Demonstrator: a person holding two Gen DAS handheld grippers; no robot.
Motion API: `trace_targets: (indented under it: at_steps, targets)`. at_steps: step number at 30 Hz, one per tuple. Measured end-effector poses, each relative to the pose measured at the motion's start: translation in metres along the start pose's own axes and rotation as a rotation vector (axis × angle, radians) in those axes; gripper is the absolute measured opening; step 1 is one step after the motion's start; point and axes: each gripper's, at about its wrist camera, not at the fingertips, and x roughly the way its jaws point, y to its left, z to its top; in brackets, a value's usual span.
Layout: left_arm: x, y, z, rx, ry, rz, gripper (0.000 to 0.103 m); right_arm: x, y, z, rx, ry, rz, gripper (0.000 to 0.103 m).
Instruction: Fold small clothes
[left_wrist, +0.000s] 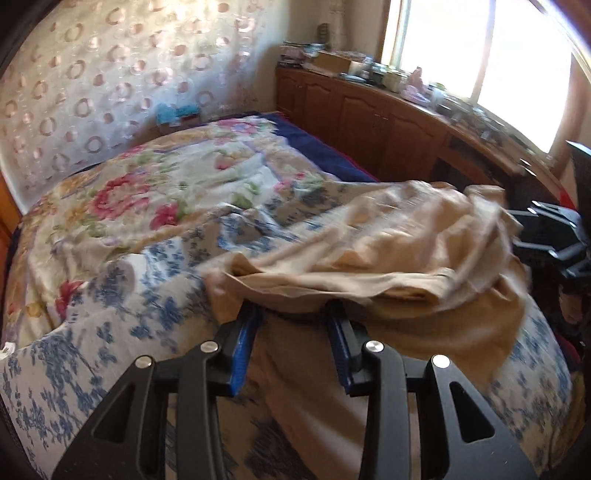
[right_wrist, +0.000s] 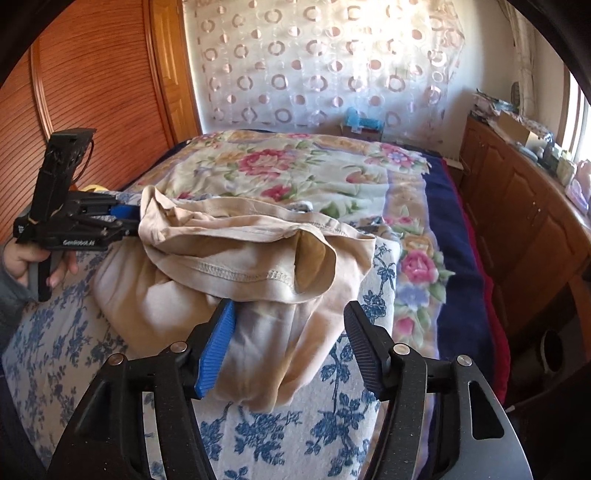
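Observation:
A beige garment lies crumpled and partly folded over on the blue-flowered bedcover; it also shows in the right wrist view. My left gripper is open, its blue-padded fingers under the garment's near edge, with cloth between them. In the right wrist view the left gripper reaches the garment's far left corner. My right gripper is open with its fingers set wide on either side of the garment's hanging near edge. The right gripper also shows at the right edge of the left wrist view.
A floral quilt covers the far bed, with a dark blue blanket along its right side. Wooden cabinets with clutter on top run beneath a bright window. A wooden wardrobe stands at the left. A curtain with ring pattern hangs behind.

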Motion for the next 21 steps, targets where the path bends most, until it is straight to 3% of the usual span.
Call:
trace_targets:
  at_steps: [2, 5, 7, 8, 10, 12, 15, 18, 20, 21]
  targets:
    - [0.006, 0.011, 0.001, -0.038, -0.001, 0.064, 0.036, 0.007, -0.004, 0.003, 0.011, 0.001, 0.009, 0.062]
    - [0.012, 0.025, -0.001, -0.101, 0.018, 0.03, 0.038, 0.015, -0.011, 0.012, 0.037, -0.018, 0.034, 0.062]
    - [0.011, 0.025, -0.004, -0.089, 0.017, 0.033, 0.038, 0.02, -0.015, 0.018, 0.047, -0.029, 0.044, 0.06]
    - [0.01, 0.024, -0.004, -0.082, 0.017, 0.036, 0.038, 0.023, -0.017, 0.021, 0.053, -0.038, 0.055, 0.055]
    - [0.008, 0.023, -0.005, -0.078, 0.015, 0.038, 0.038, 0.026, -0.021, 0.027, 0.065, -0.044, 0.087, 0.019]
    - [0.006, 0.024, -0.004, -0.084, 0.01, 0.04, 0.038, 0.028, -0.024, 0.035, 0.07, -0.061, 0.106, 0.006]
    - [0.0, 0.026, -0.001, -0.094, -0.017, 0.05, 0.038, 0.029, -0.031, 0.049, 0.104, -0.103, 0.057, 0.004]
    - [-0.007, 0.028, 0.0, -0.103, -0.044, 0.064, 0.038, 0.036, -0.044, 0.064, 0.178, -0.078, -0.047, 0.004]
    - [-0.012, 0.03, -0.001, -0.109, -0.062, 0.074, 0.038, 0.04, -0.042, 0.069, 0.15, -0.065, -0.092, 0.005]
    - [-0.015, 0.031, -0.001, -0.112, -0.067, 0.075, 0.038, 0.04, -0.041, 0.069, 0.142, -0.062, -0.099, 0.014]
